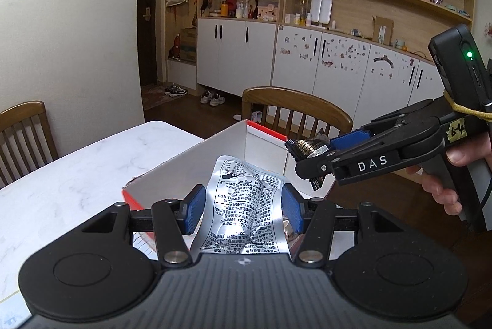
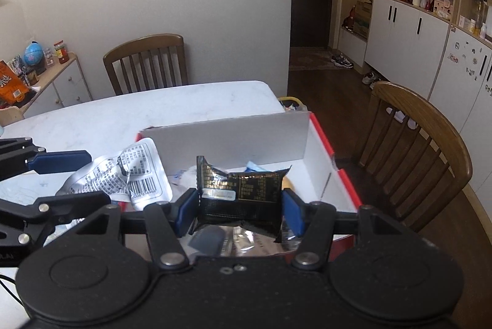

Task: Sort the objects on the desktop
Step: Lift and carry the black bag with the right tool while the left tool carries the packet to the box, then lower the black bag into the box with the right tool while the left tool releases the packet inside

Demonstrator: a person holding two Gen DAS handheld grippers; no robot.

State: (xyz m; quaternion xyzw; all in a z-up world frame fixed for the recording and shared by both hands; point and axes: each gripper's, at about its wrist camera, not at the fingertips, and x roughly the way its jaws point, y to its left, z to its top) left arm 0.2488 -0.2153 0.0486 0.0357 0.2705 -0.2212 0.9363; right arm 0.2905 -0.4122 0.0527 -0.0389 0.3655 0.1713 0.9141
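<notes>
- The table (image 2: pixel 129 113) is white marble-look, with a wooden chair (image 2: pixel 147 61) at its far side and another chair (image 2: pixel 421 150) off its right end.
- The box (image 2: pixel 233 141) sits at the table's right end: open top, white inside, red outside. Its tall white wall faces me in the right view. A few small items lie on its floor; I cannot tell what they are.
- My left gripper (image 1: pixel 243 210) holds the silver pouch (image 1: pixel 246 206). The blue pads press on both its sides, and the foil is crumpled between them. The pouch is up off the table, at the box's near left edge, its printed side toward the camera. In the right view the same silver pouch (image 2: pixel 123 175) hangs just left of the box wall.
- My right gripper (image 2: pixel 240 207) pinches the black packet (image 2: pixel 243 190), pads on both its ends. The packet has gold print and a pale label, and it hangs over the box's open top.
- In the left view, the right gripper (image 1: pixel 310 169) reaches in from the right over the box with the black packet (image 1: pixel 307 147) in its jaws; a hand (image 1: pixel 452 172) grips the handle behind.
- The two held packs are near each other but apart.
</notes>
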